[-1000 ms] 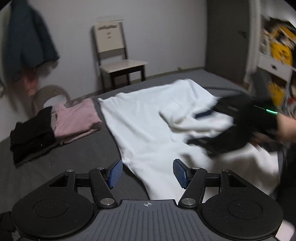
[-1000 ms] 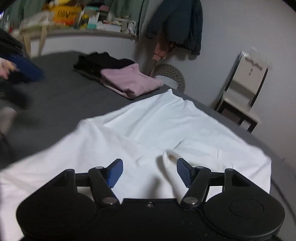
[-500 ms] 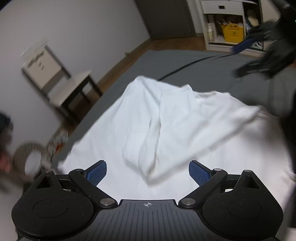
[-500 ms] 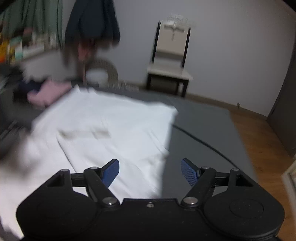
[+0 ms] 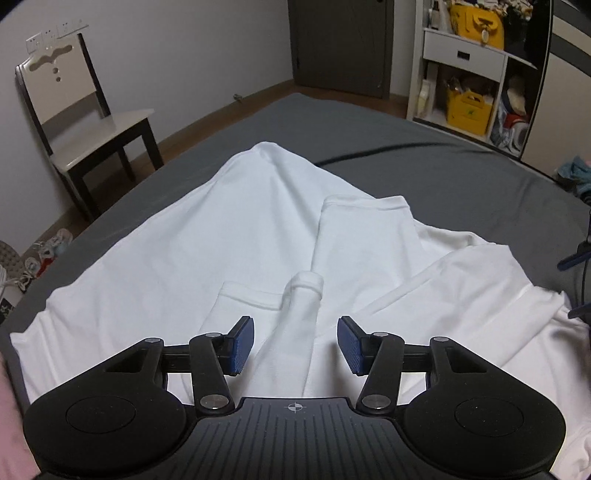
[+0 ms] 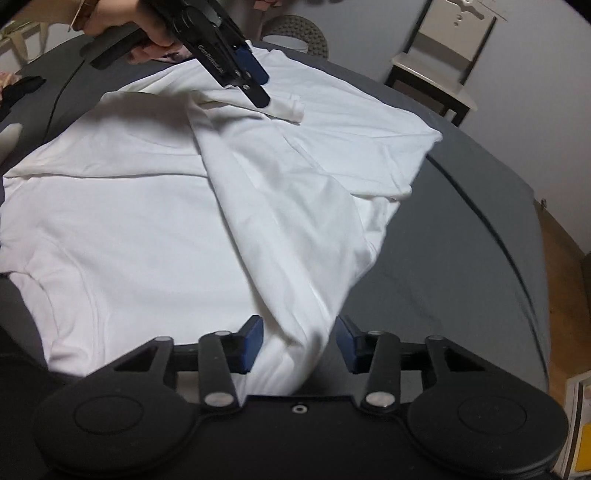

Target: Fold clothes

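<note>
The left gripper (image 5: 295, 345) hangs low with its blue-padded fingers (image 5: 242, 345) spread wide apart. The right gripper (image 6: 298, 343) is likewise parted, pads well apart. In the right wrist view a hand (image 6: 146, 26) grips the left tool's handle at far left

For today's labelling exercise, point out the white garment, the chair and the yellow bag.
white garment (image 5: 207, 236), left wrist view, flat body panel.
chair (image 5: 107, 127), left wrist view, seat.
yellow bag (image 5: 467, 112), left wrist view, front face.

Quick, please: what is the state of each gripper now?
Left gripper: open, a fold of the white garment between its fingers.
Right gripper: open, white fabric between its fingers.
</note>
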### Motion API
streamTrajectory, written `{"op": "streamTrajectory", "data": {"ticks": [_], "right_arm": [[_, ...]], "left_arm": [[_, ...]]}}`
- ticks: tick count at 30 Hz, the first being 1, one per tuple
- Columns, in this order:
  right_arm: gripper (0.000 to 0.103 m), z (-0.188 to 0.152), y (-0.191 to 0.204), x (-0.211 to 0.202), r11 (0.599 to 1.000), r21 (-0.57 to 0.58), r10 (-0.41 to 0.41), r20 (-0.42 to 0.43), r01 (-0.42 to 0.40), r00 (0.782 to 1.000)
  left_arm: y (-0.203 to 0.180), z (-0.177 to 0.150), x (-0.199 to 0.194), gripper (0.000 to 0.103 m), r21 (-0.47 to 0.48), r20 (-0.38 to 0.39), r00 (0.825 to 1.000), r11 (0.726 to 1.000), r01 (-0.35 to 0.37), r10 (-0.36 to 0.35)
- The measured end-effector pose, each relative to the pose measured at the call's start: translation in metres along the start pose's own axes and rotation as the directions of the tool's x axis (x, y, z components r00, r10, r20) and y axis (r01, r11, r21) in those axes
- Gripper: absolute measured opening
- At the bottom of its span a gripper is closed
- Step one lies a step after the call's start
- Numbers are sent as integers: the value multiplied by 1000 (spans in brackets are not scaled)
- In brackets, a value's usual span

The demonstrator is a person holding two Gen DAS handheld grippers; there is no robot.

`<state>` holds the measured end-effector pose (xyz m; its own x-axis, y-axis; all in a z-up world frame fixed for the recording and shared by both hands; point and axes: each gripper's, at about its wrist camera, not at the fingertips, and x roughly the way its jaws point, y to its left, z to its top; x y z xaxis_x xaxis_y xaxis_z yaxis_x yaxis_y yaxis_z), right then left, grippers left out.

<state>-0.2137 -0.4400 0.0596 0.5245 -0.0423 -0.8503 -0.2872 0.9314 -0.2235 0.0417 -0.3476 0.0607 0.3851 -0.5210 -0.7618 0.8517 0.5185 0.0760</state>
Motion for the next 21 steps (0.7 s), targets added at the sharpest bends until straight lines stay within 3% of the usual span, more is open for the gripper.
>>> {"op": "streamTrajectory", "data": {"ticks": [5, 8, 9, 10, 13, 15, 18, 21], "right_arm": [[38, 8, 14, 7, 993, -109, -52, -29, 49, 998], [38, 8, 23, 10, 985, -148, -89, -33, 83, 995], [36, 8, 23, 11, 984, -154, -96, -39, 89, 995], [35, 7, 24, 12, 982, -161, -104, -45, 96, 994], [27, 7, 24, 15, 980, -172, -113, -53, 103, 992], [6, 6, 23, 16, 978, -180, -117, -55, 106, 992], [4, 7, 23, 15, 976, -193, -115, -42, 105, 992], [3, 7, 26, 3, 974, -197, -111, 16, 112, 994]], "left_arm": [[-2, -6, 11, 50, -5, -18, 1000, 1000, -12, 12], [-5, -7, 14, 22, -7, -27, 1000, 1000, -13, 13], [-4, -7, 14, 8, -20, -28, 1000, 1000, 0, -1], [-3, -7, 13, 2, -31, -23, 1000, 999, 7, -8], [5, -9, 5, 2, -87, 15, 1000, 996, 1, 0], [18, -12, -4, 2, -173, 61, 998, 985, -13, 24], [49, -23, -26, 2, -354, 148, 982, 934, -56, 115], [84, -47, -45, 2, -582, 166, 953, 805, -114, 255]]}}
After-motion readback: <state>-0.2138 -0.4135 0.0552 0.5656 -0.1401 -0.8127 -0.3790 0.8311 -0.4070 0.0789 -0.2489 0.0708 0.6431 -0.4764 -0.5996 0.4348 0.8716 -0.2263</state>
